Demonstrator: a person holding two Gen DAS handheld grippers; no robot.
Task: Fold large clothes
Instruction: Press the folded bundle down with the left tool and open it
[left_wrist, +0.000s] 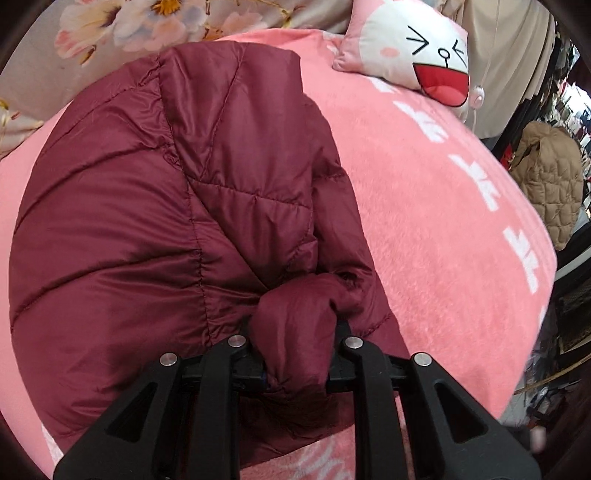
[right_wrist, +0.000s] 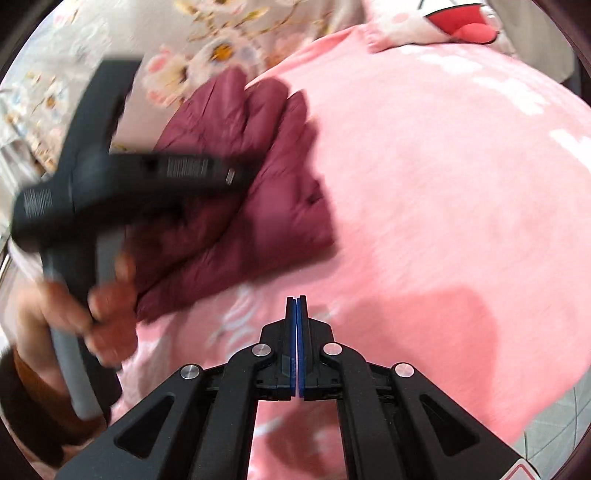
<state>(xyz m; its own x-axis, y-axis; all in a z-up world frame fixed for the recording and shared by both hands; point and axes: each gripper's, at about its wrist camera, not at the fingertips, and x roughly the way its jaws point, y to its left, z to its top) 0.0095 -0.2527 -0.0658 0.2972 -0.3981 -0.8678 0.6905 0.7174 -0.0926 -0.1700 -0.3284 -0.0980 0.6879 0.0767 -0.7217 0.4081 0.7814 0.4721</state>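
left wrist: jacket (left_wrist: 177, 206) fold bunched between left fingers (left_wrist: 347, 328).

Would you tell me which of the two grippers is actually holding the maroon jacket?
The left gripper: a bunch of the maroon jacket sits between its fingers, while the right gripper is shut on nothing above the pink blanket.

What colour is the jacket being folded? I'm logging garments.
Dark maroon jacket, quilted; clearest in the left wrist view.

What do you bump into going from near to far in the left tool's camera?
Left tool pinching the jacket → red jacket → pink blanket → bunny pillow.
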